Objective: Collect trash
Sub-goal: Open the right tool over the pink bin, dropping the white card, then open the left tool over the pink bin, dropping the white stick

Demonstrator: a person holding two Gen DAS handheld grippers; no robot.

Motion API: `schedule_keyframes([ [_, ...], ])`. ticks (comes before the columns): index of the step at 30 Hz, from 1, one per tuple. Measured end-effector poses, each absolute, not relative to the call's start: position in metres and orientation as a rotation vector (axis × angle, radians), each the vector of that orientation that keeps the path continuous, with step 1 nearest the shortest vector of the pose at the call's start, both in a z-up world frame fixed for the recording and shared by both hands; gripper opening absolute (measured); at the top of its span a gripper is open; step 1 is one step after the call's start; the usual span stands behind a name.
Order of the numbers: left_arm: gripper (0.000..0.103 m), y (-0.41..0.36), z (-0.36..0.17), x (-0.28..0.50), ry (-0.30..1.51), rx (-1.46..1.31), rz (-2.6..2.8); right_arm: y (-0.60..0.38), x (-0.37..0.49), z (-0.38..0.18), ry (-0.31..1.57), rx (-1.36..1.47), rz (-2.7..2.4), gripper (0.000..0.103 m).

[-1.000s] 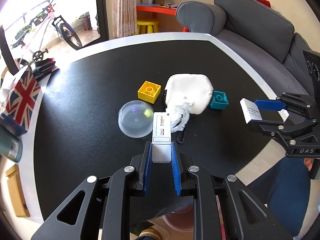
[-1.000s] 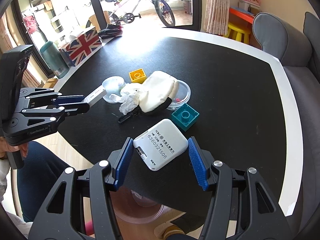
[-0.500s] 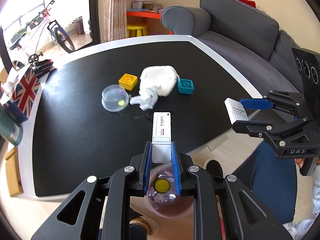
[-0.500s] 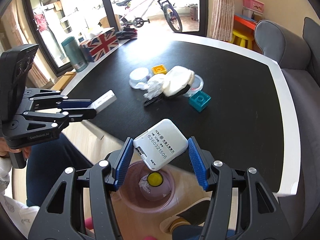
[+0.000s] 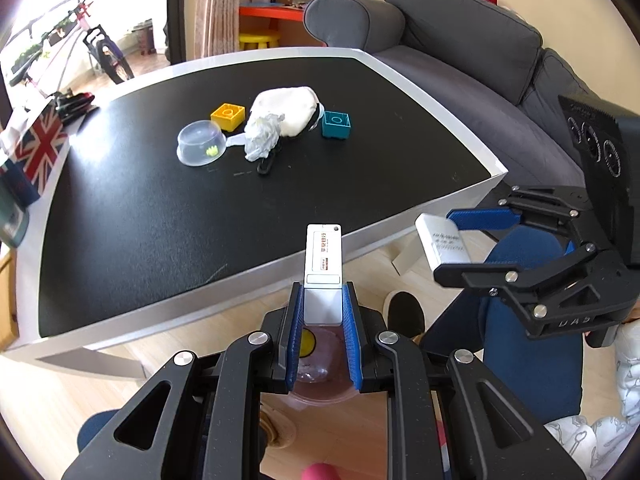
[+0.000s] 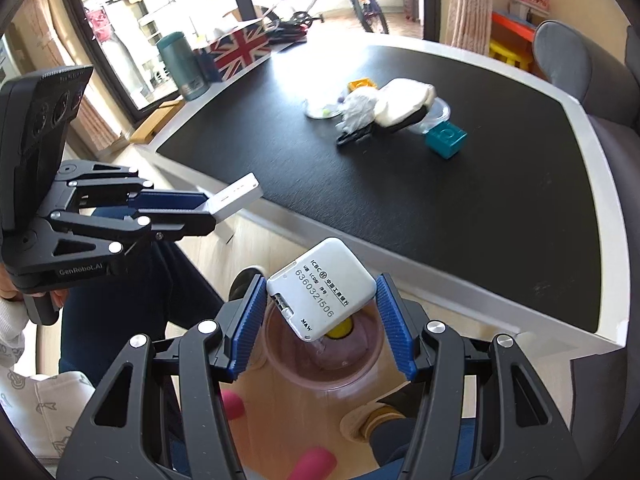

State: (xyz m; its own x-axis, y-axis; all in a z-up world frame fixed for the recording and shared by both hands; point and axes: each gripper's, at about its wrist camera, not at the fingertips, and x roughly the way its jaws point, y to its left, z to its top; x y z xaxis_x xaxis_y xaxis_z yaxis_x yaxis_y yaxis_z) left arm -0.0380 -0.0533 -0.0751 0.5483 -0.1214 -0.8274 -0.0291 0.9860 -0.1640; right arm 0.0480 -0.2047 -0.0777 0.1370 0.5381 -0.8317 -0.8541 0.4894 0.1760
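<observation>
Left tongs (image 5: 322, 312): closed on a slim white stick device (image 5: 323, 256), out past the tabletop (image 5: 160, 240) edge.
Right tongs (image 6: 320, 312): pads gripping corners of a square white ICBC token (image 6: 322, 288), tilted.
Bin: pink tub (image 6: 320, 364) on the floor under both tongs, yellow item inside.
Tabletop, 12 o'clock: crumpled tissue (image 5: 262, 138), white pouch (image 5: 286, 110), clear bowl (image 5: 198, 148), yellow block (image 5: 227, 117), teal block (image 5: 336, 125).

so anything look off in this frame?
Yes: both grippers hold what look like bank devices, not obvious trash. The left gripper holds a USB-stick-like token; the right gripper holds, askew, a square ICBC device above the pink bin.
</observation>
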Motion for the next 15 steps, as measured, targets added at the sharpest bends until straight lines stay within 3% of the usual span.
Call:
schedule_keyframes([
  [3,0.019,-0.0516,-0.0742,-0.0402,0.989,-0.168,-0.053,-0.2008,0.0438,-0.0798,1.006,-0.392,1.060,0.058],
  [5,0.019,-0.0517,-0.0732,-0.0406,0.987,-0.167,-0.052,-0.1989,0.0429,-0.0794,1.005,-0.394,1.065,0.078],
  [15,0.019,-0.0597,-0.0779,-0.0364,1.009,-0.162,-0.085,-0.2066,0.0524,-0.0724,0.991,-0.359,1.020,0.087],
])
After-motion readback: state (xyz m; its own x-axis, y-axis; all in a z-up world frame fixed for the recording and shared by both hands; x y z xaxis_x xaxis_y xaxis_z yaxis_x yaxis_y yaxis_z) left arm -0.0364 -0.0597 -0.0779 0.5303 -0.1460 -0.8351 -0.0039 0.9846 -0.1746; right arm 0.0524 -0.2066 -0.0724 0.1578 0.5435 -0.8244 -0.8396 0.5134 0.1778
